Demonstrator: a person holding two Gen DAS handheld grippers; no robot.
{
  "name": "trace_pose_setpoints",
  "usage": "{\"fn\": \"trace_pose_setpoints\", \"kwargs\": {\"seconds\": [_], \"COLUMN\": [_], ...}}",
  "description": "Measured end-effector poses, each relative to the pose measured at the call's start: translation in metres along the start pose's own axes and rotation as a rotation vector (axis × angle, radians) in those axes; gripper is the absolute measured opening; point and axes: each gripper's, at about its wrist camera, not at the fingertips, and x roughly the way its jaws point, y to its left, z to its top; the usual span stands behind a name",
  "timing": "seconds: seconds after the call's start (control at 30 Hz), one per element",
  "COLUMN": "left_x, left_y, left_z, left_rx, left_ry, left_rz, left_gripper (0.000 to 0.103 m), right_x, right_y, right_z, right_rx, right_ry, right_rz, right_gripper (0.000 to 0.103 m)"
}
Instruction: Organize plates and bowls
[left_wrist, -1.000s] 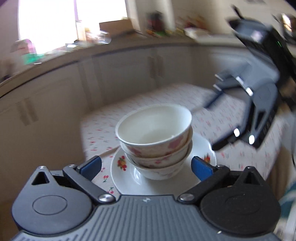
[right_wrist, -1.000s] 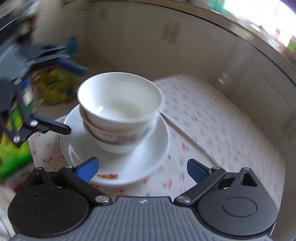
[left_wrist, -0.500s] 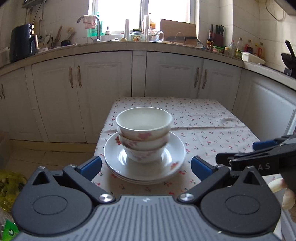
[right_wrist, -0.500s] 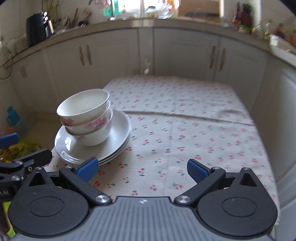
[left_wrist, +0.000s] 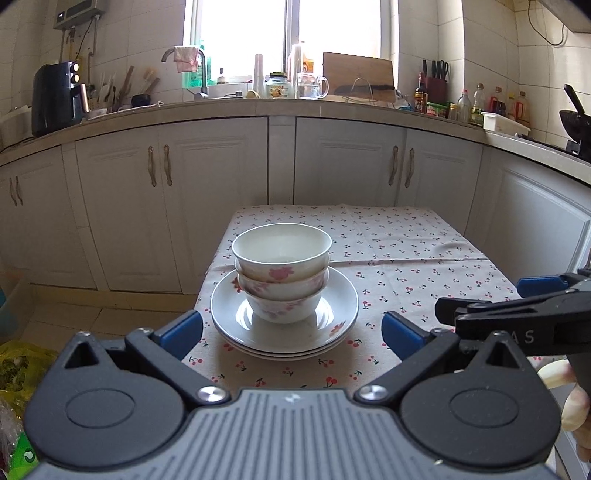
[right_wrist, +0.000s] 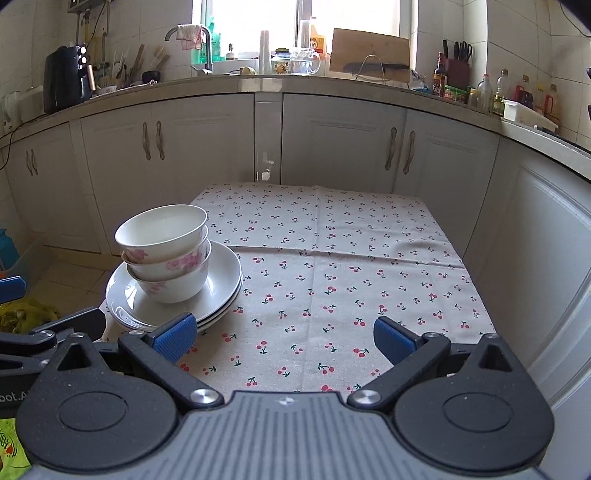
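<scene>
Three nested white bowls with pink flowers stand on a stack of white plates at the near left corner of the cherry-print table. My left gripper is open, its blue pads on either side of the plate stack and short of it, holding nothing. In the right wrist view the bowls and plates sit to the left. My right gripper is open over bare tablecloth, empty. The right gripper shows from the side in the left wrist view.
White cabinets run behind and right of the table, with a cluttered counter, tap and window above. A yellow-green bag lies on the floor at left. A hand shows at the lower right.
Both grippers pulled back and levelled out from close over the dishes; the bowl and plate stack now looks smaller and farther. The dishes have not moved.
</scene>
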Motion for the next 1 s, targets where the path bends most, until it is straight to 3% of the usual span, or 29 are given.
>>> {"fn": "trace_pose_setpoints", "kwargs": {"seconds": [1.0], "left_x": [-0.0041], "left_y": [-0.0025], "left_z": [-0.0005], "left_rx": [-0.004], "left_ry": [-0.006], "left_rz": [0.0], "left_gripper": [0.102], "right_x": [-0.0093], "right_y": [0.0002], "right_z": [-0.0011], "right_rx": [-0.01], "right_ry": [-0.035], "right_rz": [-0.037], "right_gripper": [0.103]}}
